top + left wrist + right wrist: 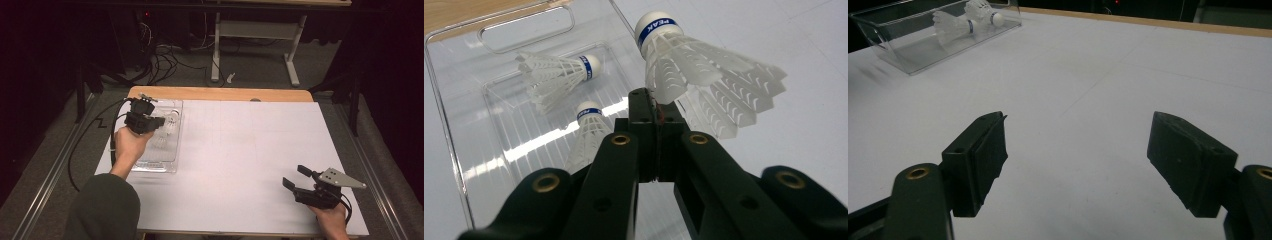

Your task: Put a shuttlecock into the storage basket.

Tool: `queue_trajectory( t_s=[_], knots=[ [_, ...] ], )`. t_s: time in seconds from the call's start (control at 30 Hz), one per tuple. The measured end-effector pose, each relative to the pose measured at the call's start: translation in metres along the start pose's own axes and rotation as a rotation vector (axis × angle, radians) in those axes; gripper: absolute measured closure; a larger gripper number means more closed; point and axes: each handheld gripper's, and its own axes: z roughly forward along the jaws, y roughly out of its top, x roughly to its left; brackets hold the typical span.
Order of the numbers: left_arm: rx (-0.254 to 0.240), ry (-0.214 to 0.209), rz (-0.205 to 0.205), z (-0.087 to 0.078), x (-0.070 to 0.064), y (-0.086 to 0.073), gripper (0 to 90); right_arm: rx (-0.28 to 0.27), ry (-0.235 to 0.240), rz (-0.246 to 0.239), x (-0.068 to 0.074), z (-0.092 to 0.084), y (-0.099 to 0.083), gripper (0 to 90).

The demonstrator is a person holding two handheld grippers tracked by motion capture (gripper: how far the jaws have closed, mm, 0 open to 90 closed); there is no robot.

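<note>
Shuttlecock (684, 65): clamped by one feather edge in left hand-held gripper (655, 107), raised over clear tray (454, 150) at desk's (240, 150) left, two more lying inside. Likely very light, feather skirt fragile and springy; cork the sturdier hold. Right hand-held gripper (1078, 160): jaws wide, empty, above bare desk.

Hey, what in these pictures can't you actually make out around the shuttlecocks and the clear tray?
- High view: shuttlecocks in the tray too small to count; left gripper covers some.
- Left gripper view: third shuttlecock half hidden behind the jaws; held shuttlecock has its pinched feather edge hidden.
- Right gripper view: tray's near end is cut off.
</note>
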Motion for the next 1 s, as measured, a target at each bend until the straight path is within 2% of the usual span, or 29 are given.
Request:
queue_trajectory(
  t_s=[0.43,1.0],
  knots=[
    [0.014,0.017,-0.031,0.007,0.008,0.002,89.3,0.000,0.000,0.001,0.000,0.000,0.000,24.0],
    [0.045,0.036,-0.052,0.021,0.014,0.009,89.3,0.000,-0.001,0.001,0.000,0.000,0.000,24.0]
  ],
)
